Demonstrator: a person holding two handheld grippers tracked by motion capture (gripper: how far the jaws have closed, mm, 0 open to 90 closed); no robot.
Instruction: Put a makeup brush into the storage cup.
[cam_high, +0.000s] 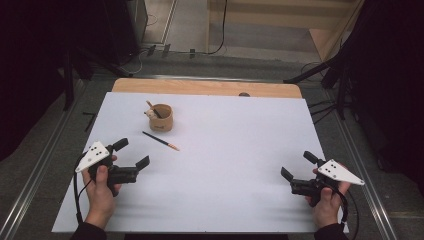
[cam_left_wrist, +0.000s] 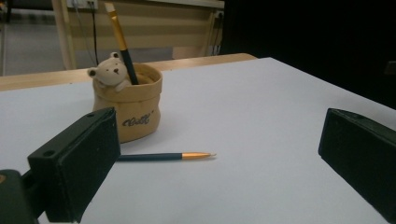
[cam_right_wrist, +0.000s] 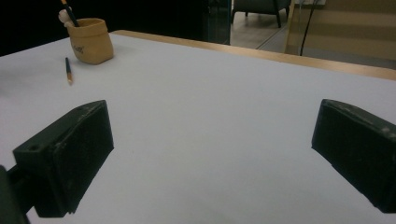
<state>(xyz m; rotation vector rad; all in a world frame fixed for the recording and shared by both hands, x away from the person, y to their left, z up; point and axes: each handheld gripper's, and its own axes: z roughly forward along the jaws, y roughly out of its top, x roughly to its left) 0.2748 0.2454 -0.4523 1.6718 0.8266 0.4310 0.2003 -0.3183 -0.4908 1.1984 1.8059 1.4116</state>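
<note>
A tan pouch-shaped holder (cam_high: 161, 117) (cam_left_wrist: 132, 106) (cam_right_wrist: 90, 40) with a small bear figure on its rim stands on the white table cover at the back left, one brush upright inside it. A dark-handled brush with a gold ferrule (cam_high: 160, 140) (cam_left_wrist: 166, 156) (cam_right_wrist: 68, 70) lies flat just in front of the holder. My left gripper (cam_high: 131, 153) (cam_left_wrist: 212, 163) sits open near the left front, its jaws pointing at the lying brush from a short distance. My right gripper (cam_high: 298, 165) (cam_right_wrist: 210, 158) rests open at the right front, nothing between its jaws.
The white cover (cam_high: 225, 150) spans nearly the whole table, with a strip of bare wood (cam_high: 205, 88) along the far edge. Dark stands and cables (cam_high: 320, 72) flank the table at the back. A person's hands hold both grippers near the front edge.
</note>
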